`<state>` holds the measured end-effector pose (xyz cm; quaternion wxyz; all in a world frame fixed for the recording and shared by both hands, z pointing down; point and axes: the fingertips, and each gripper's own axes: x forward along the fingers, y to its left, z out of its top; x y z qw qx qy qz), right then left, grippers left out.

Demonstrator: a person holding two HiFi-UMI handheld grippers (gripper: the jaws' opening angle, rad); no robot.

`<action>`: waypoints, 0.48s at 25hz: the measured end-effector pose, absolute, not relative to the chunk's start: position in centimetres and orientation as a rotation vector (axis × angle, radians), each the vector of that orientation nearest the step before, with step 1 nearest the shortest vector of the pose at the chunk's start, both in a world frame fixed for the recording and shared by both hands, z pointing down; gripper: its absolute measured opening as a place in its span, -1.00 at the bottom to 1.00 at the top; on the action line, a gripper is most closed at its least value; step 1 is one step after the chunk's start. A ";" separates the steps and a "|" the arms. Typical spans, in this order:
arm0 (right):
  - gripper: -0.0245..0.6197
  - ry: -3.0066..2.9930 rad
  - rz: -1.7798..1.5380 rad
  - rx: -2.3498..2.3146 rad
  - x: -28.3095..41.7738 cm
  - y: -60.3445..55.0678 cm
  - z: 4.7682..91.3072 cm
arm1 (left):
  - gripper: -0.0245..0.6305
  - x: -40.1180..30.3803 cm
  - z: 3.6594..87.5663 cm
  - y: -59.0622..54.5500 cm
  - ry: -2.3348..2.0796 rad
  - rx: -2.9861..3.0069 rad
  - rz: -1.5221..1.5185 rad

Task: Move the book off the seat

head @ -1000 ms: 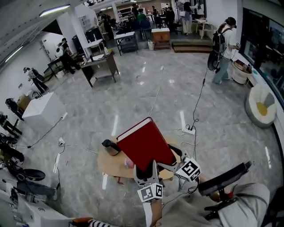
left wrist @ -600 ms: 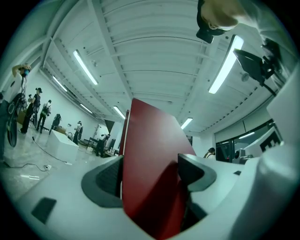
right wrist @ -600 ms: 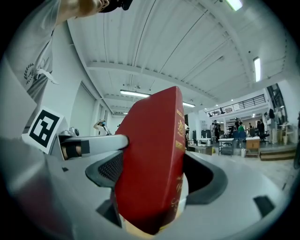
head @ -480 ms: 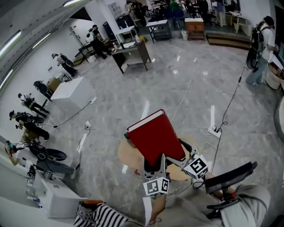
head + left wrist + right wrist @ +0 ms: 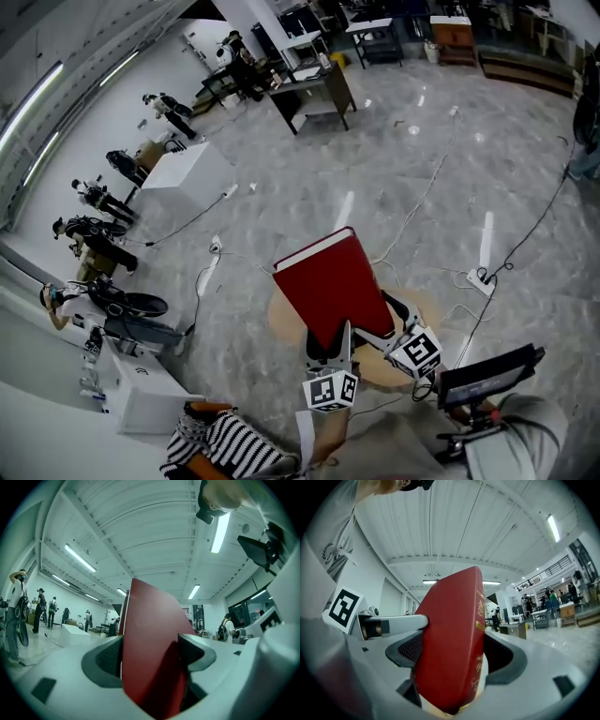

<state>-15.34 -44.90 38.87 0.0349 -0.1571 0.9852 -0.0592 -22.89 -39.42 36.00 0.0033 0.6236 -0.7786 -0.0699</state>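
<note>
A red hardback book (image 5: 333, 284) is held up tilted above a round wooden seat (image 5: 281, 323), whose top shows only at the book's edges. My left gripper (image 5: 327, 345) is shut on the book's near edge, with its marker cube just below. My right gripper (image 5: 382, 330) is shut on the book's right side. In the left gripper view the red cover (image 5: 150, 639) fills the space inside the left gripper (image 5: 150, 660), with both pads on it. In the right gripper view the book's spine with gold print (image 5: 457, 639) sits clamped in the right gripper (image 5: 457, 663).
Cables and a power strip (image 5: 480, 278) lie on the grey marble floor right of the seat. A white box (image 5: 187, 169) and a desk (image 5: 314, 94) stand further off. People stand along the left wall. A striped sleeve (image 5: 220, 445) and a black screen (image 5: 487, 375) are near me.
Both grippers have carried the book sideways, still clamped. The head view has swung left, so the left wall and white box have come further into view and the person at the right has gone.
</note>
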 end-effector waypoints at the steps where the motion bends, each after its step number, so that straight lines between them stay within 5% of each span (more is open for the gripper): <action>1: 0.33 3.030 -0.186 -0.495 -15.1 -45.5 38.9 | 0.21 -22.7 36.1 -40.1 -2.431 1.960 -0.217; 12: 0.33 3.015 -0.087 -0.779 -15.2 -49.3 38.1 | 0.21 -23.8 35.9 -45.2 -2.240 2.145 -0.329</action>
